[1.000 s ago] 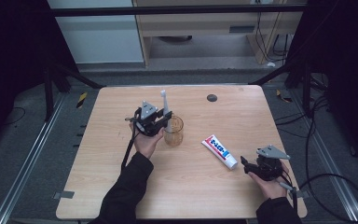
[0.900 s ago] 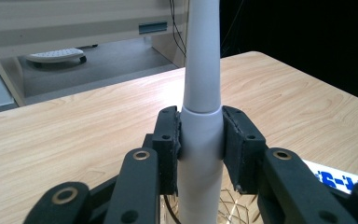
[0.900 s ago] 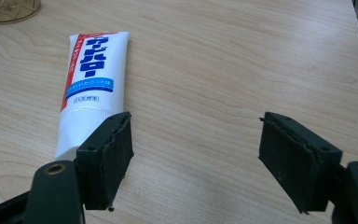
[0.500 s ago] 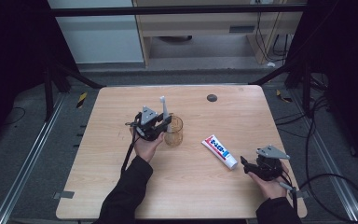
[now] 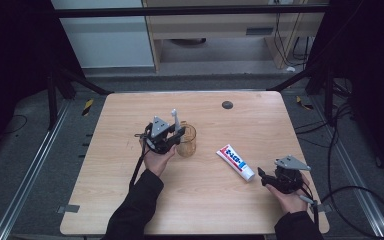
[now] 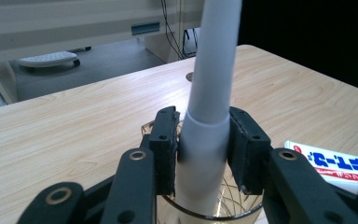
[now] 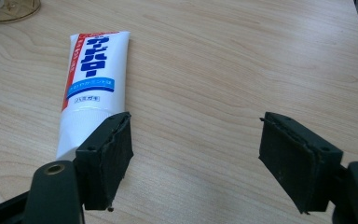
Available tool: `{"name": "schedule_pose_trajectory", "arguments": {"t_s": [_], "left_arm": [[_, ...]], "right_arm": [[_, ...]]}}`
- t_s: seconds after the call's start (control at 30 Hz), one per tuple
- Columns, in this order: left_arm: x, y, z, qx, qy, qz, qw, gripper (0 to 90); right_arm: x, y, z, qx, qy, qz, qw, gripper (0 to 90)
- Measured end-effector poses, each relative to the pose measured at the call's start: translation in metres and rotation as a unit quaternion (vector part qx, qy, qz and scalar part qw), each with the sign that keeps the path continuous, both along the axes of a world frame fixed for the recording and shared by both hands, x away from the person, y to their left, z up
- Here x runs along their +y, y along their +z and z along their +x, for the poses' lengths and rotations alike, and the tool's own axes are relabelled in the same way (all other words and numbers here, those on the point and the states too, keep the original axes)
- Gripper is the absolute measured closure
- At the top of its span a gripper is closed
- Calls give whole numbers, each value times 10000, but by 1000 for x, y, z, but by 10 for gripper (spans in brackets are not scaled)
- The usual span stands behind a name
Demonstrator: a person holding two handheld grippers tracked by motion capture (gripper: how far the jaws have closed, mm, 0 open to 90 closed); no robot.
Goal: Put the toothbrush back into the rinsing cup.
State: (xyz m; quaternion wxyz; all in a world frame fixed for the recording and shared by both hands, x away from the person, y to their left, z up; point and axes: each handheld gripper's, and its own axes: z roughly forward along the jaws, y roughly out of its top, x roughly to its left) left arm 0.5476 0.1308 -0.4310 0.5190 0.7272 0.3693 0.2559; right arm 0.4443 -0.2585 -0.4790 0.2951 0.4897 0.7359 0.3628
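The slim pale-grey plastic toothbrush (image 6: 208,116) looks light, stiff and smooth, best gripped low on its thicker handle. It stands between the pads of the left gripper (image 6: 208,149), its foot in the clear amber glass cup (image 5: 186,141) just below. The jaws have just been opening; a slight gap shows on one side, so the grip looks released. The right gripper (image 7: 198,154) rests wide open, empty, beside the white toothpaste tube (image 7: 89,84).

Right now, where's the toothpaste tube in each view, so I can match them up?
High view: toothpaste tube lies right of centre on the table.
Left gripper view: its end peeks in at the lower right edge.
Right gripper view: upper left, beside the left jaw.
Shared landmark: the amber glass cup.
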Motion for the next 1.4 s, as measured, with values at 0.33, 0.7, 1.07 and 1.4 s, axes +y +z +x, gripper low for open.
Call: {"name": "schedule_pose_trajectory", "arguments": {"t_s": [0.33, 0.7, 1.07, 1.4], "left_arm": [[4, 1, -11, -32, 24, -4, 10000, 535], [15, 5, -36, 149, 14, 135, 9998, 424], [51, -2, -67, 314, 52, 680, 9972, 387], [107, -21, -101, 789, 342, 772, 9933, 388]], "right_arm": [[0, 0, 0, 10, -15, 29, 10000, 250], [1, 7, -2, -163, -1, 105, 9998, 254], [3, 16, -3, -143, 147, 123, 9997, 365], [10, 20, 7, 0, 305, 134, 9994, 513]]}}
